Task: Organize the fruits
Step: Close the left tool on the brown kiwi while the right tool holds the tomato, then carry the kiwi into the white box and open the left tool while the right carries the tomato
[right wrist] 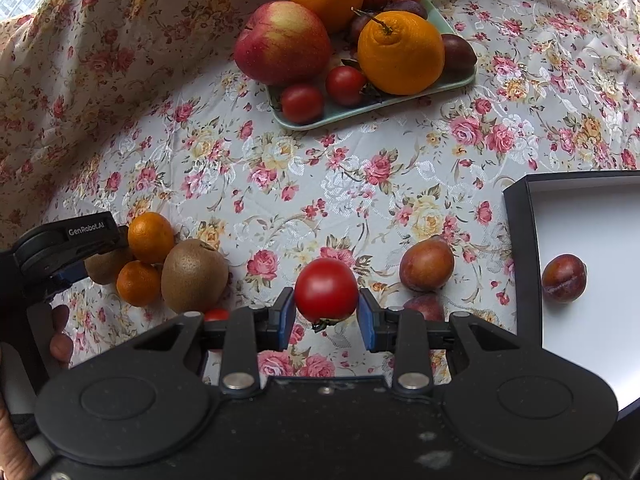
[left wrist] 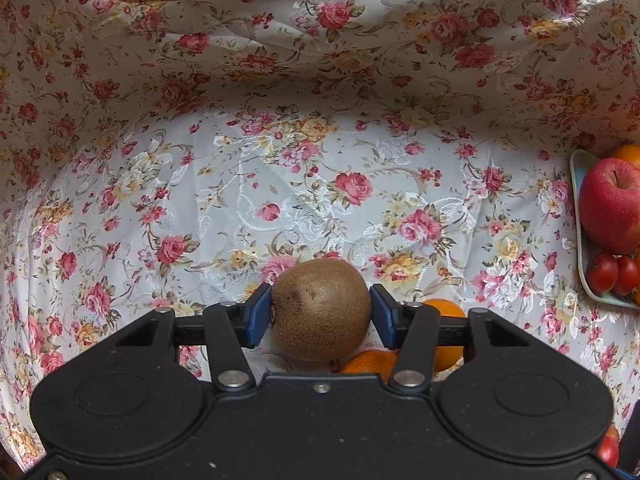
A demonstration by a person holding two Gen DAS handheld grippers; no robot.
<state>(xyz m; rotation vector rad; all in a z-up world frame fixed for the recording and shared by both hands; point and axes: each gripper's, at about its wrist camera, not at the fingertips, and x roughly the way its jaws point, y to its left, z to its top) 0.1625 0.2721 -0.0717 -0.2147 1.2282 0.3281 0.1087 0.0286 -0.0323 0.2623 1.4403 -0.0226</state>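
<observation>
Kiwi (left wrist: 322,310) hiding mandarins (left wrist: 370,362), tray (left wrist: 578,216) cut off

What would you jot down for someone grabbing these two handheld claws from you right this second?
Left gripper: pads pressed on a kiwi beside the small oranges.
Right gripper: closed on a red tomato, lifted above the cloth.
Green tray: already loaded with an apple, big oranges, tomatoes and plums.
Black box: one plum inside.
Left to sort: a second kiwi, the small oranges, two plums on the cloth. Which container each fruit belongs in, I can't tell.
</observation>
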